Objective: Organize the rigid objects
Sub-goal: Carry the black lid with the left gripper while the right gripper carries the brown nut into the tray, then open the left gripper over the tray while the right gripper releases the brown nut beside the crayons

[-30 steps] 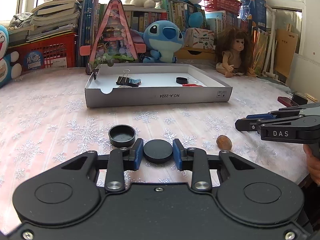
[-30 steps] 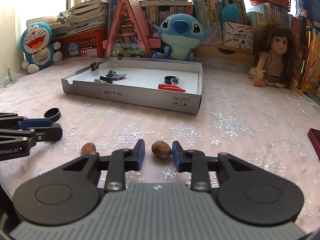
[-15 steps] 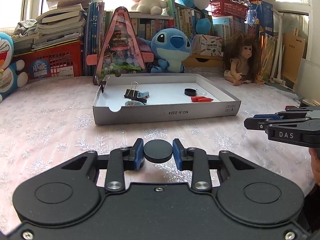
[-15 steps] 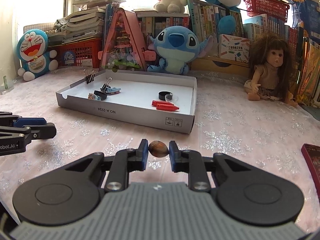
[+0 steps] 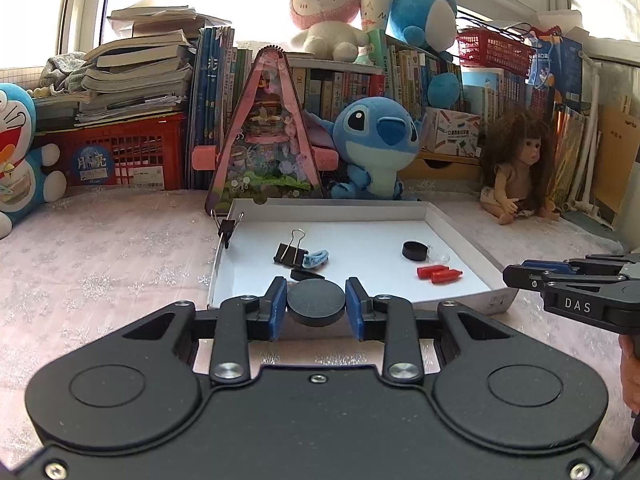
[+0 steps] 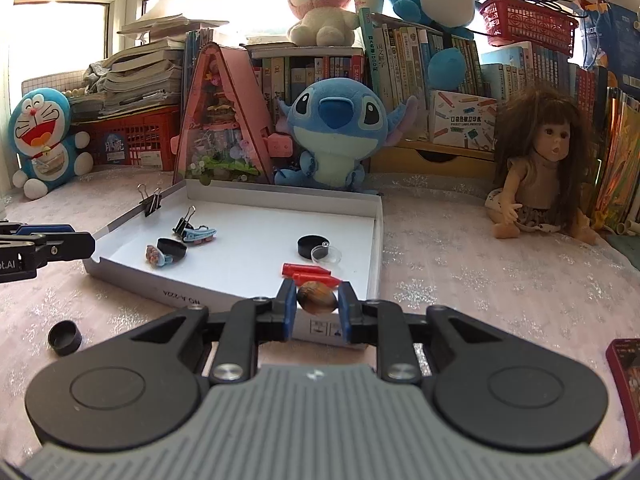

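Pink snowflake-patterned cloth (image 5: pixel 100 264) stretches wide and bare on both sides of the shallow white box (image 5: pixel 452 220), with books and plush toys walling in the far edge; the box's low front wall (image 6: pixel 224 294) sits just beneath both my tools, and its white floor has open space in the middle. A second ago both grippers were low over the cloth, well short of the box; now they hang at its near rim. My left gripper (image 5: pixel 316 304) is clamped on a flat matte-black round lid (image 5: pixel 316 300), held level by its edge above the front wall; my right gripper (image 6: pixel 316 306) is closed on a small brown glossy nut (image 6: pixel 316 298) over the near right corner, just before the red pieces (image 6: pixel 306 274). One open black cap (image 6: pixel 63 337) sits on the cloth outside.
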`<state>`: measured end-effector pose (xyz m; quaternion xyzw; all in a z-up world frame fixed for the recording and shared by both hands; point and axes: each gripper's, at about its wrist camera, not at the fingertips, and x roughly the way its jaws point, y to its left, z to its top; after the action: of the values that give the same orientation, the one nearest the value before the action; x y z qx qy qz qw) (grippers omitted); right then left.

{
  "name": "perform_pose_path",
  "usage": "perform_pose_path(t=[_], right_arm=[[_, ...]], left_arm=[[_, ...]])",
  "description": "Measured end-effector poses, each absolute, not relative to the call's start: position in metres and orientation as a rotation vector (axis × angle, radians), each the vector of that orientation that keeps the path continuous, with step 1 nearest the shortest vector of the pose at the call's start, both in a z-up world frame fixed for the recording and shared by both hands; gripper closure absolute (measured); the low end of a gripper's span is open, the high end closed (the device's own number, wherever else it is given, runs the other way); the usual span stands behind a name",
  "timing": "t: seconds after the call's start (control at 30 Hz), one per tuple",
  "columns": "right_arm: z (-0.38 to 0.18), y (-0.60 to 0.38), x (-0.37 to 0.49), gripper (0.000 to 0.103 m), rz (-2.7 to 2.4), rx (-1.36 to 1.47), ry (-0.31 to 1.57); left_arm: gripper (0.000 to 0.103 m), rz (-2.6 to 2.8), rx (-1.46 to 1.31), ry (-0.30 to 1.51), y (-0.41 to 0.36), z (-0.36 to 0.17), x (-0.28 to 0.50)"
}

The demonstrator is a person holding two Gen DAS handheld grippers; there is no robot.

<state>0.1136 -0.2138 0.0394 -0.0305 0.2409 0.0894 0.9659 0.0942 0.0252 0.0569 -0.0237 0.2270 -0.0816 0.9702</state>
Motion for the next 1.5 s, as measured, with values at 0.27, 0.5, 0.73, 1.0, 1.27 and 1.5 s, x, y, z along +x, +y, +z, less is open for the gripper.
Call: perform_pose_path(t=[0.27,0.5,0.73,1.0,1.27,1.5], right_arm=[[0.040,-0.217,0.155,0.076,0.160,-0.014,0.539],[0.032,-0.224,0.189,0.076,0.165,0.061,0.604],[0.023,-0.225,0.209,0.076,0.174,0.081,0.640],[0.014,-0.214,0.212,0.076,0.209,0.031,0.685],[0.009,-0.213,0.215,0.077,0.215,0.018,0.705],[0.008,-0.212,0.215,0.072,0.217,0.019,0.705]], left_arm=[[0.073,-0.109,-0.092,0.491,0.024,0.055,0.150],[0.073,-0.059,-0.095,0.519,0.022,0.043,0.193],[0.073,-0.037,-0.102,0.552,0.025,0.032,0.214],[0.073,-0.030,-0.091,0.575,0.025,0.022,0.221],[0.073,-0.024,-0.094,0.593,0.024,0.017,0.227],[0.073,-0.015,-0.096,0.613,0.023,0.012,0.230]])
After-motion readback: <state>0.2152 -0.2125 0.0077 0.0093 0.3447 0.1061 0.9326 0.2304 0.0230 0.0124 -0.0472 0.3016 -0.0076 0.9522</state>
